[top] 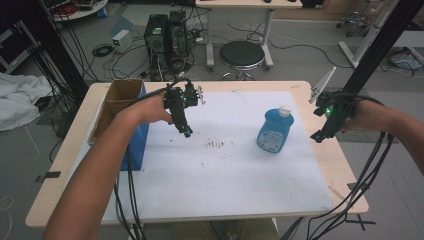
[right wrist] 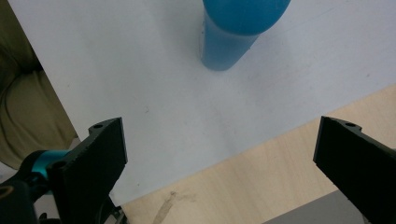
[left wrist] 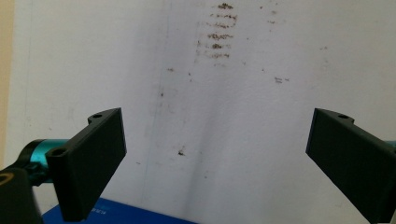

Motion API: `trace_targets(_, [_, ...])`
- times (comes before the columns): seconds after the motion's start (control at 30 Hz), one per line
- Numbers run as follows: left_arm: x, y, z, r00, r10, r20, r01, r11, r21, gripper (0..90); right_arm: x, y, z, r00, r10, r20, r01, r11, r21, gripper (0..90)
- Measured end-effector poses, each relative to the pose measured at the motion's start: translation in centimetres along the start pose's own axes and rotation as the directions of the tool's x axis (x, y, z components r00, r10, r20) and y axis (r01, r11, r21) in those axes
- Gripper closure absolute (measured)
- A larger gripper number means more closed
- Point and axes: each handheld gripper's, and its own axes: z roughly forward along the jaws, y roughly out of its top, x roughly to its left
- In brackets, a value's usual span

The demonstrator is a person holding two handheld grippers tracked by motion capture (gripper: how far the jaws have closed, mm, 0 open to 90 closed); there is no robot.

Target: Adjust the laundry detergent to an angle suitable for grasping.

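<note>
Your right gripper (top: 320, 134) hangs at the table's (top: 305, 87) 3 o'clock edge, jaws spread and empty, angled toward the blue dish-soap bottle (top: 273, 129), which stands upright just beside it on the white mat (top: 225, 180), likely lined up for a grab. Your left gripper (top: 186, 131), released too, hovers near the cardboard box (top: 117, 102) at 9 o'clock. The left gripper view reveals brown stains (left wrist: 219, 32) on the mat

text: none legible | blue bottle (top: 273, 131) label: print too small to read
</note>
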Motion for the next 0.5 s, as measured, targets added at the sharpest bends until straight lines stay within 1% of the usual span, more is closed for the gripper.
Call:
trace_targets(0.13, [0.08, -0.02, 0.01, 1.0, -0.008, -0.001, 0.008, 1.0, -0.002, 4.9, 0.13, 0.0, -0.07, 1.0, -0.003, 0.0, 0.003, 1.0, -0.002, 1.7])
trace_targets(0.33, [-0.16, 0.24, -0.03, 1.0, 0.004, -0.003, -0.004, 1.0, 0.002, 4.9, 0.16, -0.17, -0.18, 1.0, -0.003, 0.004, 0.003, 1.0, -0.007, 1.7])
trace_targets(0.5, [-0.29, 0.12, -0.16, 0.9999, -0.001, -0.011, 0.001, 1.0, 0.002, 4.9, 0.23, -0.18, -0.26, 1.0, -0.004, 0.008, 0.004, 1.0, -0.011, 1.7])
